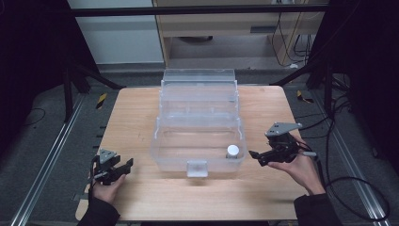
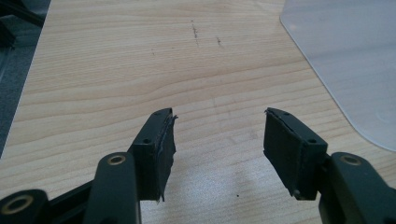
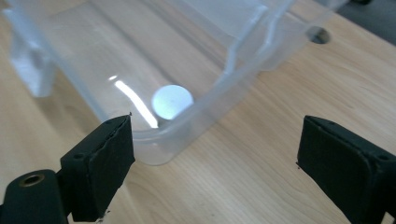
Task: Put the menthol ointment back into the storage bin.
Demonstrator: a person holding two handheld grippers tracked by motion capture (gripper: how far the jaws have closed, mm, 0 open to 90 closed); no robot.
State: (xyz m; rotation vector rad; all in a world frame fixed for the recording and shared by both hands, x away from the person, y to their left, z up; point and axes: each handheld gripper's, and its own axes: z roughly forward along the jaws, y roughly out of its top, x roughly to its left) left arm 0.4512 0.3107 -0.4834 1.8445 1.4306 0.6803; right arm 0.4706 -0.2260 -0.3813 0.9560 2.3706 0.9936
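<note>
A clear plastic bin (image 1: pixel 171 153) stands in the middle of the wooden table (image 1: pixel 134 117). Inside it, at the front right corner, sits a small round white-topped object (image 1: pixel 232 151), also seen through the bin wall (image 3: pixel 172 101). My right gripper (image 1: pixel 255 158) is just right of that corner, pointing at it, jaws open with nothing between them (image 3: pixel 217 119). My left gripper (image 1: pixel 126 165) rests at the front left of the table, open and empty (image 2: pixel 219 119), with the bin's corner (image 2: pixel 345 56) off to its right.
The bin's clear lid (image 1: pixel 198 77) is folded open at the back. A latch tab (image 1: pixel 197 168) hangs on the bin's front wall. Black frame struts (image 1: pixel 89 75) and floor cables (image 1: pixel 357 193) flank the table. Bare wood lies along the front edge.
</note>
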